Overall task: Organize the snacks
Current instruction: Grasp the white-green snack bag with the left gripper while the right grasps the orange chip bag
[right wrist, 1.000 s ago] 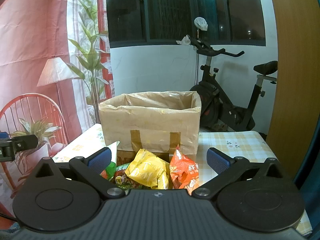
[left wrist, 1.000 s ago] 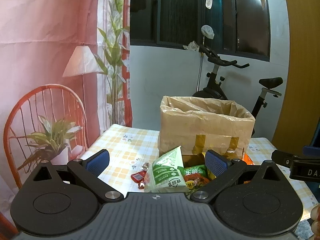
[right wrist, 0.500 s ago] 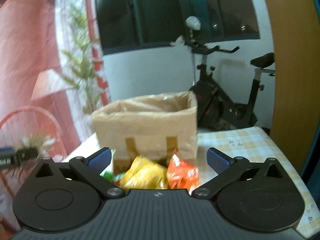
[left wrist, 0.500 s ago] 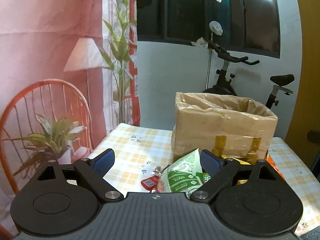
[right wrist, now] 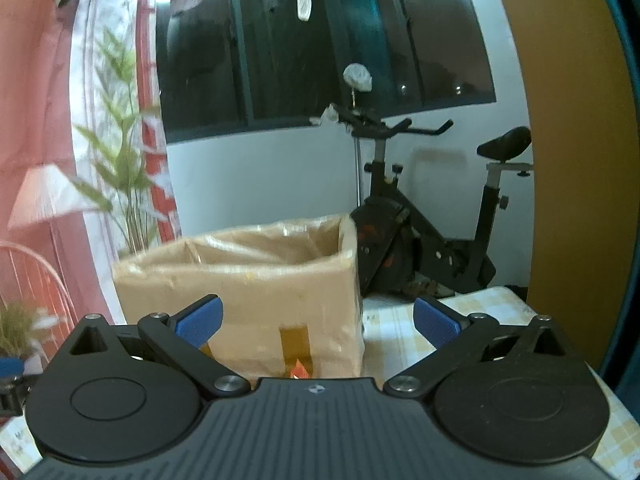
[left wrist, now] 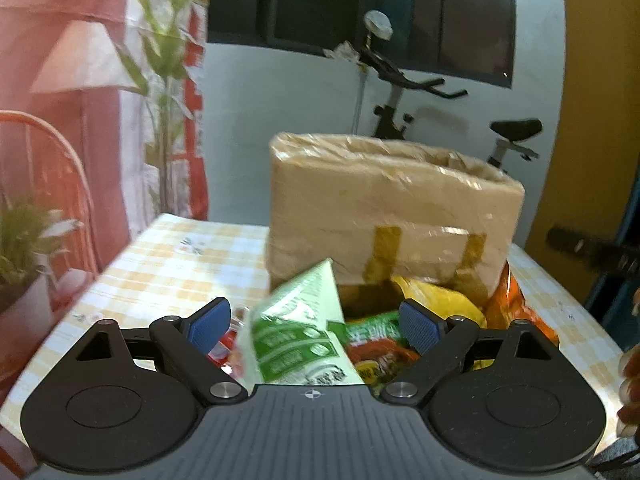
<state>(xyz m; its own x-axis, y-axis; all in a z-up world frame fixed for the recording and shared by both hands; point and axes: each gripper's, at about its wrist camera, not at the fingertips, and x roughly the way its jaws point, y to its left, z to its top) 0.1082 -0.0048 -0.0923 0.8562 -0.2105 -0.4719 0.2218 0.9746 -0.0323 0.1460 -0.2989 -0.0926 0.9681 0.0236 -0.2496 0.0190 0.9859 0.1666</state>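
A pile of snack packets lies on the checked table (left wrist: 180, 264) in front of a tape-wrapped cardboard box (left wrist: 392, 208). The pile holds a green-and-white packet (left wrist: 300, 332), a red-and-green noodle packet (left wrist: 372, 340), a yellow packet (left wrist: 436, 300) and an orange packet (left wrist: 516, 308). My left gripper (left wrist: 314, 326) is open just above the pile; the green-and-white packet shows between its blue pads, which stand apart from it. My right gripper (right wrist: 318, 322) is open and empty, facing the box (right wrist: 260, 280). Only the orange packet's tip (right wrist: 299, 370) shows there.
A small red packet (left wrist: 224, 346) lies left of the pile. An exercise bike (right wrist: 400, 240) stands behind the table, and a wooden panel (right wrist: 572, 160) is on the right. The right gripper's tip (left wrist: 592, 252) and a hand (left wrist: 632, 360) sit at the left view's right edge.
The left gripper came lower and closer to the snack pile, and its jaws narrowed slightly. The right gripper moved nearer the box, and most packets slipped below its body out of view.
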